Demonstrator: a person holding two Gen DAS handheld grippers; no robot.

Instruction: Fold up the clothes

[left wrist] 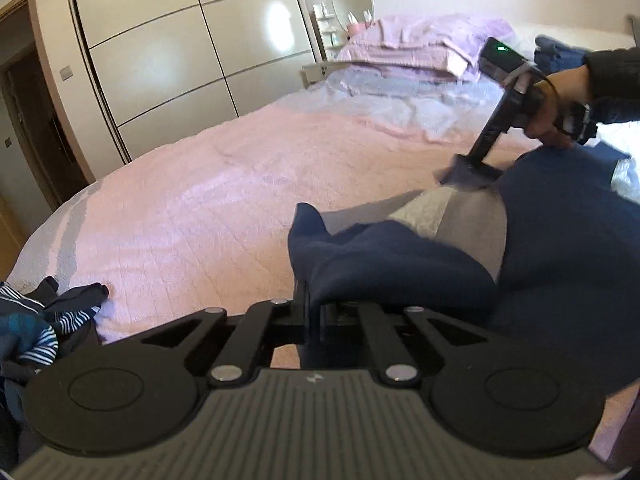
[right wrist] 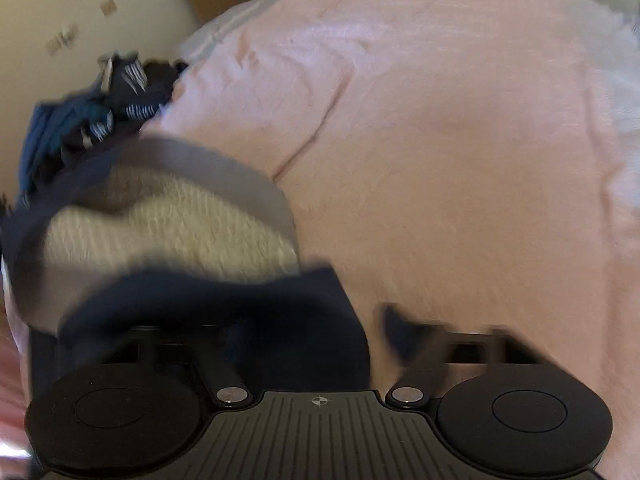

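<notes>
My left tongs [left wrist: 310, 312] are matte black: two round discs, linkage bars pinned with silver rivets, a ribbed grey deck with a small crosshair mark. My right tongs [right wrist: 316, 344] are built alike (blurred at the tips). From the left camera, my right hand [left wrist: 552, 108] shows bare skin below a dark sleeve, a black cable looping beside it, a green light on the handle.

Left view: sat low over the bed [left wrist: 192, 200], faced toward its head end and the wardrobe [left wrist: 180, 48].
Right view: hung close above the bed [right wrist: 460, 140], tilted down toward a far corner; blurred.
Shared: pink cover, navy garment [left wrist: 400, 264] [right wrist: 224, 312], striped pile [left wrist: 36, 320] [right wrist: 120, 96].
</notes>
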